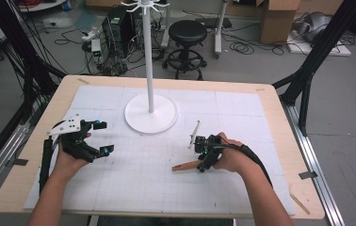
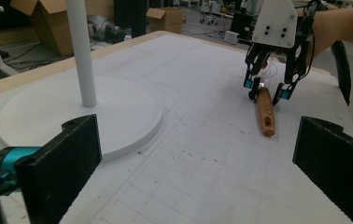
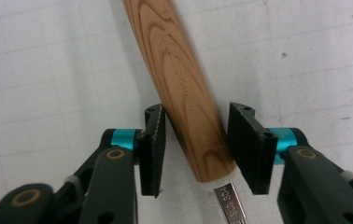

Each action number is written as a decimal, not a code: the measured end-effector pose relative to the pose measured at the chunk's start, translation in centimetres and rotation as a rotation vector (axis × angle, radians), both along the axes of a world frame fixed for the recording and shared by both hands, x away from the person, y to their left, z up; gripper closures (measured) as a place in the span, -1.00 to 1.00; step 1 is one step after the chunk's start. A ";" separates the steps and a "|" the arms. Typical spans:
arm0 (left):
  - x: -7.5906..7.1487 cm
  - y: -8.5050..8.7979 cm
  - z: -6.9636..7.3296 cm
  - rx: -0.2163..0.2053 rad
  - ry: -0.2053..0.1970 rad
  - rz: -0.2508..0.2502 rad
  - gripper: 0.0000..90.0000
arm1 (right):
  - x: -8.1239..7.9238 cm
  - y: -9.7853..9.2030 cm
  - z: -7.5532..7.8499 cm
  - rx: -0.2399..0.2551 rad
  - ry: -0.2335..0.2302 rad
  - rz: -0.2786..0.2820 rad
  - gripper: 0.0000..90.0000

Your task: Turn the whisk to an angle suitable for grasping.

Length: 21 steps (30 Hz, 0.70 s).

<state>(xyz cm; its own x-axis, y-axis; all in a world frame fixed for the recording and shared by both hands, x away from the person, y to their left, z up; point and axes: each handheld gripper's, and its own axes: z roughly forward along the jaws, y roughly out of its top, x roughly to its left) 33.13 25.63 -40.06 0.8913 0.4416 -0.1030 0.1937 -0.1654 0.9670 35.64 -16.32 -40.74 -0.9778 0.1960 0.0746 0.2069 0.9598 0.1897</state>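
A: Where does the wooden-handled utensil (image 3: 179,88) lie?

B: Flat on the white gridded mat (image 1: 242,188), right of centre, handle (image 1: 186,166) toward the middle of the table. The right gripper (image 3: 195,149) straddles the handle at its metal-collar end. One pad touches the wood, the other stands just clear. Not yet a firm clamp.

A: Hazards?

B: The handle is round, tapered and smoothly finished. I judge that closing off-centre may roll it on the mat, or squeeze it out toward the narrow end. Gripping so near the collar leaves the long handle overhanging, so it may droop or pivot on lifting.

A: Other equipment?

B: The left gripper (image 1: 101,137) hovers well apart, jaws wide, holding nothing. The white stand (image 1: 150,113), a slim pole on a flat disc base, is behind.
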 end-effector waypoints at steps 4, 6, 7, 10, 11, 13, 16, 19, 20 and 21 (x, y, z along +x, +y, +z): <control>0.0 0.0 0.0 -0.001 -0.002 -0.002 -0.96 | -0.3 0.1 0.1 -0.019 -0.015 0.015 0.34; 0.0 0.0 0.1 -0.003 -0.002 -0.003 -0.96 | -0.5 0.2 0.1 -0.024 -0.026 0.023 0.36; 0.0 0.0 0.1 -0.002 -0.003 -0.002 -0.96 | -0.6 0.2 0.1 -0.029 -0.028 0.030 0.38; -0.1 0.0 0.1 -0.004 -0.003 -0.002 -0.96 | -0.8 0.3 0.1 -0.037 -0.064 0.036 0.43; -0.1 0.0 0.1 -0.005 -0.003 -0.002 -0.96 | -0.9 0.3 0.1 -0.041 -0.064 0.032 0.46; -0.1 0.0 0.1 -0.004 -0.002 -0.002 -0.96 | -0.8 0.2 0.1 -0.042 -0.064 0.023 0.53; 0.0 0.1 0.1 -0.002 -0.003 -0.004 -0.96 | -0.8 0.2 0.2 -0.041 -0.060 0.012 0.54; 0.0 0.1 0.1 -0.005 0.000 0.000 -0.96 | -0.7 0.1 0.2 -0.046 -0.073 -0.010 0.55; 0.0 0.1 0.1 -0.003 -0.002 -0.001 -0.96 | -0.6 0.0 0.3 -0.042 -0.076 -0.021 0.55; 0.0 0.2 0.1 -0.003 -0.002 0.000 -0.96 | -0.6 -0.1 0.4 -0.036 -0.087 -0.022 0.55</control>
